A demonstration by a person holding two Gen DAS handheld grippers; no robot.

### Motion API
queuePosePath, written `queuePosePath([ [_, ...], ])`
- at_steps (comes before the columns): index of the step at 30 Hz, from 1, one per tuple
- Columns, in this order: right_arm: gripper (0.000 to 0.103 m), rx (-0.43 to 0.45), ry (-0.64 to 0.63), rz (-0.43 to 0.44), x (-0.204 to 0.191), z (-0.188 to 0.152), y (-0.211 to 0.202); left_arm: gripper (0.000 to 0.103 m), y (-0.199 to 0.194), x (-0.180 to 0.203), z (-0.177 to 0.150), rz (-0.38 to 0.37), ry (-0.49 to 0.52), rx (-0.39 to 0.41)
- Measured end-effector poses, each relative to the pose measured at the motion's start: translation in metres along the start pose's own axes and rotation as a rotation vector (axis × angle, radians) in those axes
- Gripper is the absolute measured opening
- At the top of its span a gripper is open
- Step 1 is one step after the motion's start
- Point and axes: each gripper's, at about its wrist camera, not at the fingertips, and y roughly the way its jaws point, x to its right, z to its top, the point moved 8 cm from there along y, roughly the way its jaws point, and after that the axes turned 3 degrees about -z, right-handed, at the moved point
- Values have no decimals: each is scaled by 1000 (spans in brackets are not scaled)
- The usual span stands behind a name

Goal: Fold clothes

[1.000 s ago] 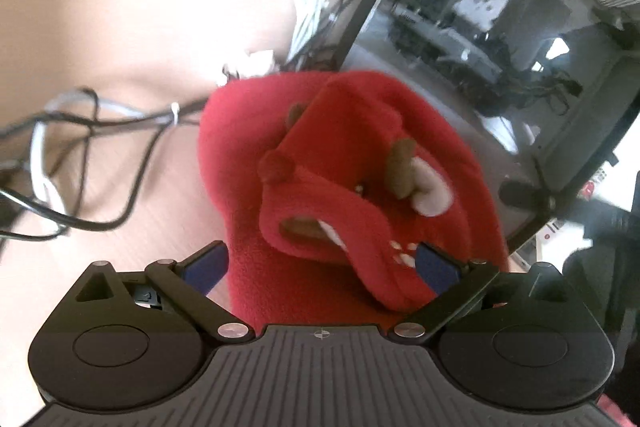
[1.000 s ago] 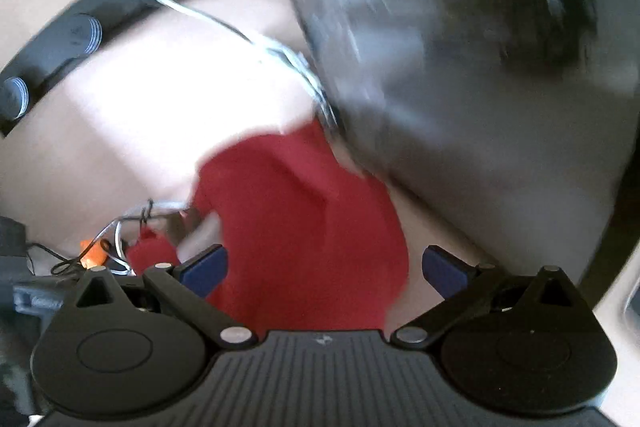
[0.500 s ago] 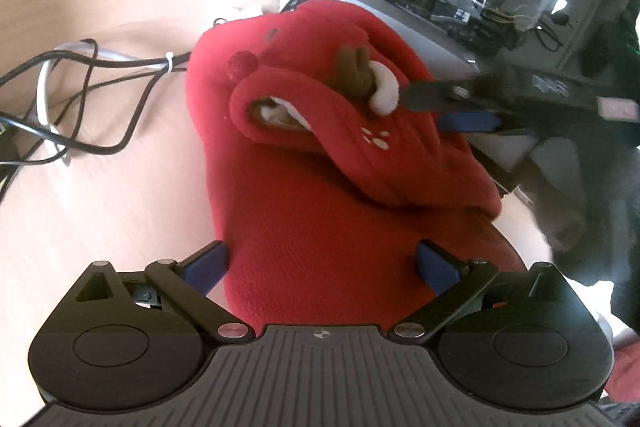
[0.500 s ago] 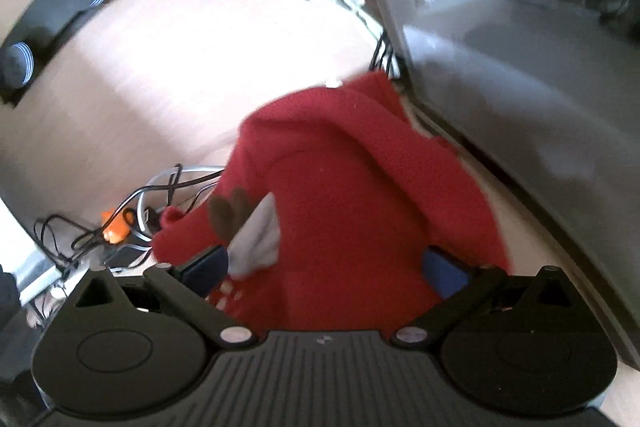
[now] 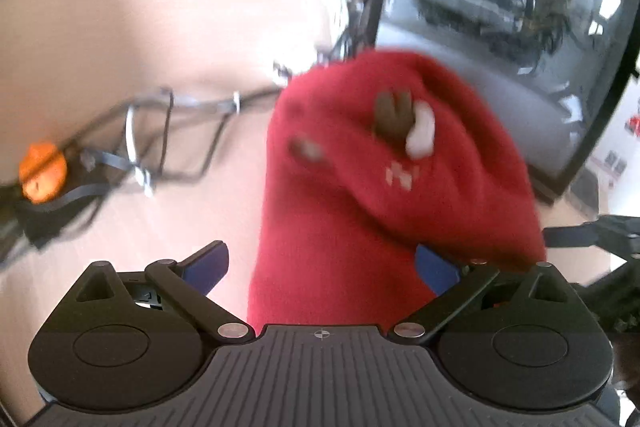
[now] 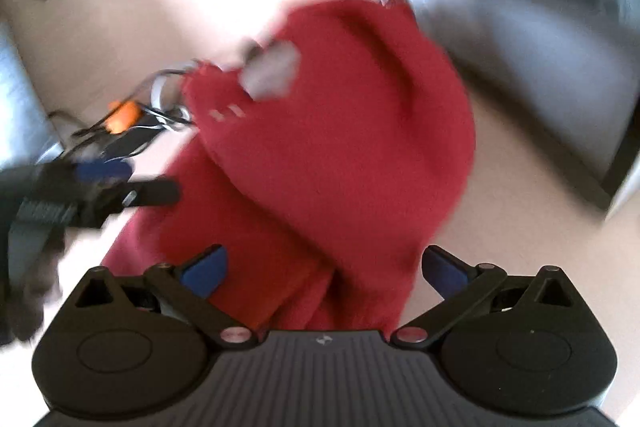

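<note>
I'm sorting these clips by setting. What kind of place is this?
Probably a computer desk in an office or lab: a dark monitor, tangled cables on the pale desk, with the red garment lying there.

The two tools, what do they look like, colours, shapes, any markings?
Both look alike. The left tool and the right tool each have a black ribbed body bearing a small crosshair mark, two round black discs, black linkage arms with silver pivot pins, and blue pads on the fingers. No cables or sleeves show.
</note>
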Motion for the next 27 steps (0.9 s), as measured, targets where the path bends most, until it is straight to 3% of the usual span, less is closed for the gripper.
queuePosePath([
  [4,103,116,93,-28,28,46,-3,102,16,3,30,-85,-8,51],
  [7,85,141,207,-93,59,67,23,102,40,-5,45,-121,-44,63],
  [10,81,120,336,-122,86,67,47,102,67,-18,54,-147,-104,57],
  [13,74,59,470,-56,106,51,62,101,79,-22,58,-232,-167,46],
  [16,68,38,530,39,105,45,69,101,66,-7,53,-329,-133,58],
  [23,66,50,415,102,79,66,56,101,-8,28,42,-506,-81,117],
  [26,66,68,242,104,43,76,46,101,-28,27,33,-486,-64,131],
  [27,66,68,177,99,30,77,47,101,-29,20,29,-431,-63,121],
])
